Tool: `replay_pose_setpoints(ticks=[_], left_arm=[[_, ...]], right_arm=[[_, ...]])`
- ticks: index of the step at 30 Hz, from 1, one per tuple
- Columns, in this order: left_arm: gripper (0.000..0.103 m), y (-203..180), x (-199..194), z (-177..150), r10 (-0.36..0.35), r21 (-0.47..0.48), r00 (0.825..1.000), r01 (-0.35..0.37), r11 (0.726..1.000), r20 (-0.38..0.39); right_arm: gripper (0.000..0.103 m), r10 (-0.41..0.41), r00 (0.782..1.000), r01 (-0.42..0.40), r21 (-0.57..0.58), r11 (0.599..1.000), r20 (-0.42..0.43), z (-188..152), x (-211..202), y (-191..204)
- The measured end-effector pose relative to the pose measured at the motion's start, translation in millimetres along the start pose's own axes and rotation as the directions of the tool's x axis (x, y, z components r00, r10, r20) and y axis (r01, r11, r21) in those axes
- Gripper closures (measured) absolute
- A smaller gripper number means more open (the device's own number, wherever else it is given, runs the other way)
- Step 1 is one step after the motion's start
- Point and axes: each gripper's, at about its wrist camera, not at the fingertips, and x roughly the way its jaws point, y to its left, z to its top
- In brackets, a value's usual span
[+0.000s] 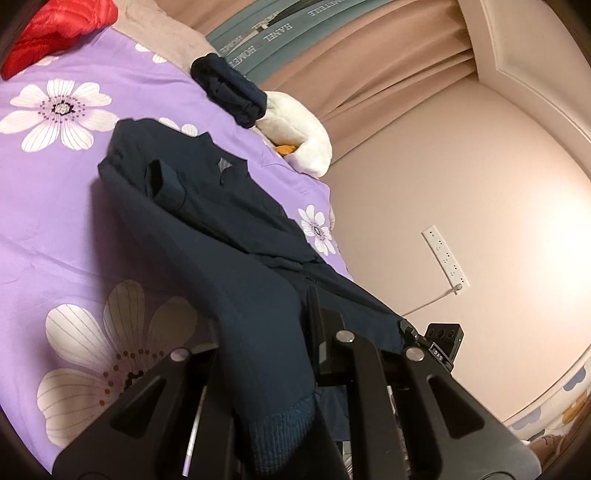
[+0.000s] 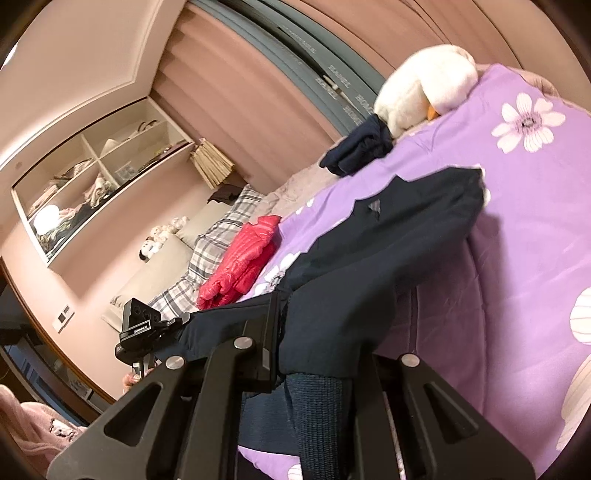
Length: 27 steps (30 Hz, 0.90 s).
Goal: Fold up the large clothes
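A dark navy garment (image 1: 221,221) with a ribbed hem (image 1: 277,435) stretches from the purple floral bed cover (image 1: 55,229) up to both grippers. My left gripper (image 1: 312,306) is shut on the hem's edge, and fabric hangs over its fingers. To its right, my right gripper (image 1: 410,332) pinches the same edge. In the right wrist view, my right gripper (image 2: 277,306) is shut on the navy garment (image 2: 369,258), whose ribbed hem (image 2: 317,406) hangs down between the arms. My left gripper (image 2: 181,321) holds the edge at the left. The collar end still rests on the bed cover (image 2: 535,229).
A red puffer jacket (image 1: 55,29) (image 2: 240,258) lies at the bed's far side. A folded dark garment (image 1: 232,92) (image 2: 358,147) sits next to a white plush toy (image 1: 299,140) (image 2: 424,85). There are also a plaid pillow (image 2: 218,236), a wall shelf (image 2: 92,177) and a power strip (image 1: 445,258).
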Motion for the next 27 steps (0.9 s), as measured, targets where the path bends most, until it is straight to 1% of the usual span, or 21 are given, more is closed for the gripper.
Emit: replay_pose_setpoints(ticks=[8,12,16,22,27], left_arm=[[0.093,-23,-34,-8,-0.032,0.034,0.999,0.031,0.999,0.036],[0.093,-39,-50,-12,-0.043,0.064,0.998,0.04,0.997,0.046],[0.093,-57,-67,-16,-0.05,0.096,0.997,0.044,0.994,0.064],[0.093,-82,-92,-18,-0.087,0.153,0.993,0.073,0.986,0.086],[0.091,-85,-103,-16,-0.115,0.151,0.988,0.099,0.984,0.103]], right_arm=[[0.092,0.034,0.998,-0.031,-0.058,0.998,0.058,6,-29,24],[0.092,0.053,0.996,-0.045,-0.108,0.993,0.074,7,-43,40],[0.092,0.072,0.994,-0.055,-0.188,0.981,0.085,8,-56,64],[0.092,0.1,0.99,-0.066,-0.285,0.956,0.104,11,-76,89],[0.092,0.108,0.986,-0.064,-0.31,0.949,0.126,14,-84,92]])
